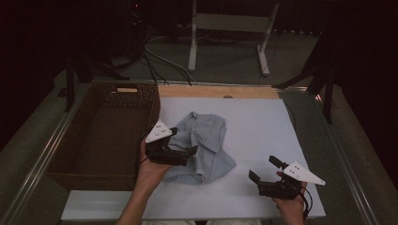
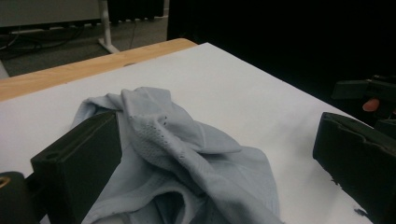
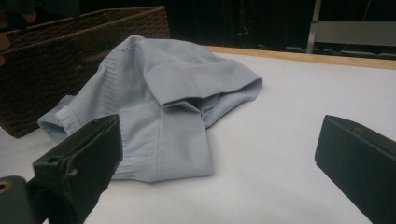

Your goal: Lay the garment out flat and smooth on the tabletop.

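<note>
A crumpled light blue shirt point(image 1: 206, 140) point(image 2: 154, 116) point(image 3: 173, 84) lies in a heap on the white table top point(image 1: 263, 126), just right of the basket. My left gripper point(image 1: 184, 141) point(image 2: 217, 154) is open at the shirt's left edge, its jaws spread on either side of the near folds, the left jaw against the cloth. My right gripper point(image 1: 264, 168) point(image 3: 217, 154) is open low over bare white surface, to the right of the shirt and apart from it, pointing at it. Nothing lies between its jaws.
A dark wicker basket point(image 1: 154, 110) point(image 3: 70, 51) stands along the table's left side, close to the shirt. A wooden strip point(image 1: 216, 91) runs along the far edge. Beyond it are a white frame point(image 1: 230, 23) and cables on the floor.
</note>
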The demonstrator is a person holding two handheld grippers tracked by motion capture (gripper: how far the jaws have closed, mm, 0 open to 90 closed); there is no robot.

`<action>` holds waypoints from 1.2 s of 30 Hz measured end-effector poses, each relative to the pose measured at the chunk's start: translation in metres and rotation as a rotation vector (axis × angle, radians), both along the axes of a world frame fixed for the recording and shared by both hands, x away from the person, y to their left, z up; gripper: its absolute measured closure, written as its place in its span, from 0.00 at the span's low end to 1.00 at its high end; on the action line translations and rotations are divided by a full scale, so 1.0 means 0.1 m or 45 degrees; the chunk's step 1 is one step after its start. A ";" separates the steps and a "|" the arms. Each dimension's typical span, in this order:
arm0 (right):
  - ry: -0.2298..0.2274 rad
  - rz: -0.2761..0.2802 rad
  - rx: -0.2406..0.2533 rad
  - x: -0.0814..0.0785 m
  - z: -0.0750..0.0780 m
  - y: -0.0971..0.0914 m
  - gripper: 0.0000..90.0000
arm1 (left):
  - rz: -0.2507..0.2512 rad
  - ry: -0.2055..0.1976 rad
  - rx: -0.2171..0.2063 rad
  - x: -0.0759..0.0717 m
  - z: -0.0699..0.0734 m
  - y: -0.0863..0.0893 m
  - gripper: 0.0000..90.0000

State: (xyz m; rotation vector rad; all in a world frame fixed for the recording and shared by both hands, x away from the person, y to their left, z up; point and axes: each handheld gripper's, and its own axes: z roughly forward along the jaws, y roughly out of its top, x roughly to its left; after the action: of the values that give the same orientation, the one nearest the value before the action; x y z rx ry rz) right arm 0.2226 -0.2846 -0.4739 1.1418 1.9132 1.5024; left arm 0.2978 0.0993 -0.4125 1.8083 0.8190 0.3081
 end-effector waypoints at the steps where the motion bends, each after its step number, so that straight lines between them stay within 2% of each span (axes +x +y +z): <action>1: 0.001 0.001 -0.001 0.00 0.00 0.01 0.01 | 0.004 -0.003 -0.003 0.00 0.00 0.01 0.03; 8: -0.004 0.015 -0.019 0.01 -0.02 0.06 0.01 | 0.023 0.005 -0.013 0.02 -0.02 0.06 0.03; 14: -0.006 0.029 -0.031 0.01 -0.03 0.10 0.01 | -0.002 0.007 0.016 -0.01 -0.04 0.04 0.03; 17: 0.008 0.030 -0.033 0.01 -0.03 0.13 0.01 | -0.007 0.010 0.001 -0.02 -0.03 0.06 0.03; 21: 0.019 0.042 -0.026 0.01 -0.03 0.18 0.01 | -0.020 0.003 0.008 -0.04 -0.01 0.06 0.03; 24: 0.037 0.053 -0.017 0.02 -0.04 0.22 0.01 | -0.022 0.006 -0.004 -0.06 0.00 0.07 0.03; 28: 0.063 0.078 -0.023 0.03 -0.04 0.32 0.01 | -0.027 0.000 0.006 -0.07 0.01 0.06 0.03; 36: 0.084 0.147 -0.054 0.09 0.01 0.56 0.03 | -0.025 -0.008 0.013 -0.08 0.00 0.05 0.03</action>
State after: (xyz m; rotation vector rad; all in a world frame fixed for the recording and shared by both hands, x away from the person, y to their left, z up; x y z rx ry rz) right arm 0.2321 -0.2287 -0.4732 1.0918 2.0773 1.4932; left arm 0.2896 0.1039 -0.4121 1.8226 0.7963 0.3054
